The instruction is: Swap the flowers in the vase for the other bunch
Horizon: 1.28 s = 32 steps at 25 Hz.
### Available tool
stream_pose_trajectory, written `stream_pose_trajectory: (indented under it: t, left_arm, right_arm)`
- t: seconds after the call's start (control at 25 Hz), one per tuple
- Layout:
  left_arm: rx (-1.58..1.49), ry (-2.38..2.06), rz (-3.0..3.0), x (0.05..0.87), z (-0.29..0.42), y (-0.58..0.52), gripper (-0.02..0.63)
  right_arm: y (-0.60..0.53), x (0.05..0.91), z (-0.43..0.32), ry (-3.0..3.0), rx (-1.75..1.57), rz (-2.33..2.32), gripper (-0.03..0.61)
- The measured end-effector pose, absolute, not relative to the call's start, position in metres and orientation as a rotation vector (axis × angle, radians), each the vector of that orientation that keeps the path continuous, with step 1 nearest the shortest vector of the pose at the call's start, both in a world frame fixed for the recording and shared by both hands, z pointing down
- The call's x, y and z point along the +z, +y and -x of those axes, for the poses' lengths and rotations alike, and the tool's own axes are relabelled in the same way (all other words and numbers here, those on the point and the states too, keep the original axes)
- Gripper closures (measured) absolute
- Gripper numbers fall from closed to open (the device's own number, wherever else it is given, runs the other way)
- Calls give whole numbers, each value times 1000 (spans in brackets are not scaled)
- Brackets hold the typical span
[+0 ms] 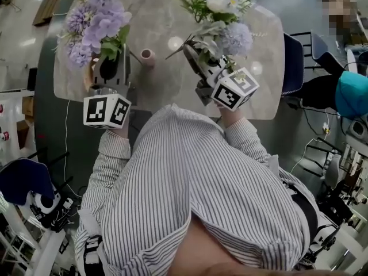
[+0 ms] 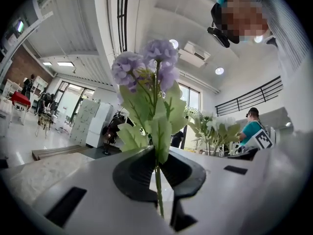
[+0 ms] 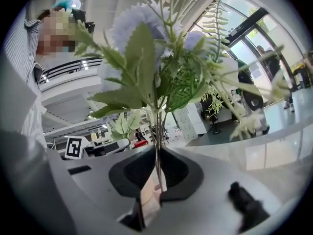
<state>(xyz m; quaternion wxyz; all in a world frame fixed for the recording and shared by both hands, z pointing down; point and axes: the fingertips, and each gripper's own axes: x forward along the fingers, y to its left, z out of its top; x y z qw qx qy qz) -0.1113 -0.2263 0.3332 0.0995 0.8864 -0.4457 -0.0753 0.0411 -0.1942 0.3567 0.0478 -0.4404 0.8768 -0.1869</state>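
In the head view my left gripper (image 1: 109, 68) is shut on the stems of a purple flower bunch (image 1: 95, 22), held over the table's left side. My right gripper (image 1: 198, 55) is shut on a white and pale-blue bunch with ferns (image 1: 221, 19), over the table's middle. A small pink vase (image 1: 148, 57) stands on the table between the two bunches, with nothing in its mouth. In the left gripper view a thin green stem is pinched in my left gripper (image 2: 157, 179), under the purple blooms (image 2: 146, 65). In the right gripper view my right gripper (image 3: 157, 179) clamps several stems of the leafy bunch (image 3: 156, 62).
A pale marble table (image 1: 264, 79) carries the vase. A dark chair (image 1: 293, 62) stands at its right end, and a person in a teal shirt (image 1: 352, 94) sits further right. A wooden board (image 1: 50, 2) lies at top left. Equipment clutters the floor on both sides.
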Motion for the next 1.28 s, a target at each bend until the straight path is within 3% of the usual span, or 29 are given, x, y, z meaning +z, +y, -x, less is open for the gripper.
stream_pose_trajectory:
  t: [1.28]
  left_arm:
    - [-140, -1211, -2648, 378, 93, -265, 581]
  right_arm:
    - [-178, 411, -56, 2628, -804, 1480, 538]
